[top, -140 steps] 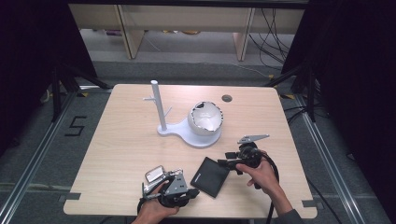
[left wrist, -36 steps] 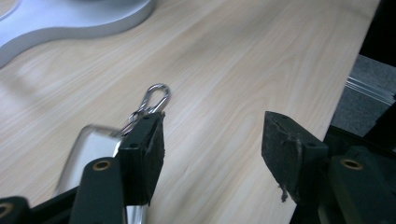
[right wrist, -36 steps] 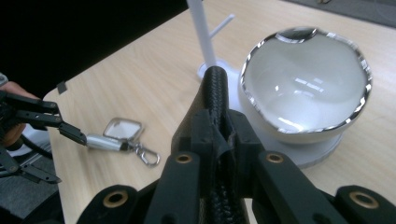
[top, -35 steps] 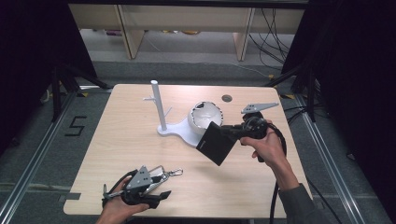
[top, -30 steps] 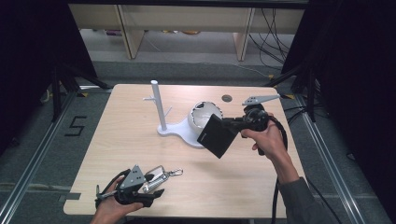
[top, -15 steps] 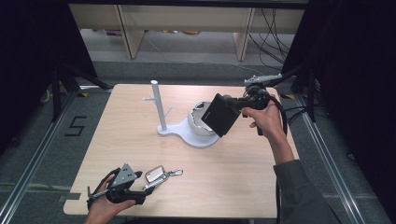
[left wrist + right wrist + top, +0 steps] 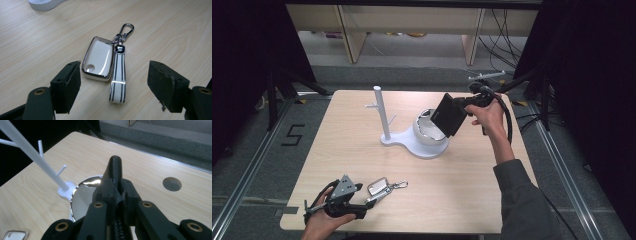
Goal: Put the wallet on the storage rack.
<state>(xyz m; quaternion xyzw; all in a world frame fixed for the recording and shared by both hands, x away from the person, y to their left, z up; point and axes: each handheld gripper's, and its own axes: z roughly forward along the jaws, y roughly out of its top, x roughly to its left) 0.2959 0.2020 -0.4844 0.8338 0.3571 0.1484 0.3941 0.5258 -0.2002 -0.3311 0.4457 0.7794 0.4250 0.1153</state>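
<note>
A: How is the left gripper [image 7: 371, 197] seen?

B: It is held at the near left corner of the surface [image 7: 472, 185], lying low, with its jaws spread wide. They have just been opening. In the left gripper view a white key fob [image 7: 98, 59] with a chrome rim is seen lying flat on the wood between the two black jaws, nearer the left one, yet no pad is pressed on it. A white strap [image 7: 118, 75] with dark stripes is laid just beside the fob, and a metal clip [image 7: 125, 28] is joined at the far end of both.

A: And the right gripper [image 7: 457, 107]?

B: It is raised over the far right part of the surface, and a black wallet [image 7: 449, 115] is clamped in it. In the right gripper view the textured black edge of the wallet [image 7: 115, 173] is seen pinched between the closed jaws, standing upright. In the high view the wallet is held tilted in the air, just over the near right rim of a shiny bowl [image 7: 428, 131].

A: What is the bowl set on?

B: A white stand [image 7: 411, 142] is placed near the middle of the surface; the bowl is carried on its base at the right, and a thin white post [image 7: 381, 112] with small pegs is raised at its left. A round hole [image 7: 172, 184] is cut in the surface beyond the bowl.

A: Are the fob and the wallet close together?

B: No, they are kept well apart.
</note>
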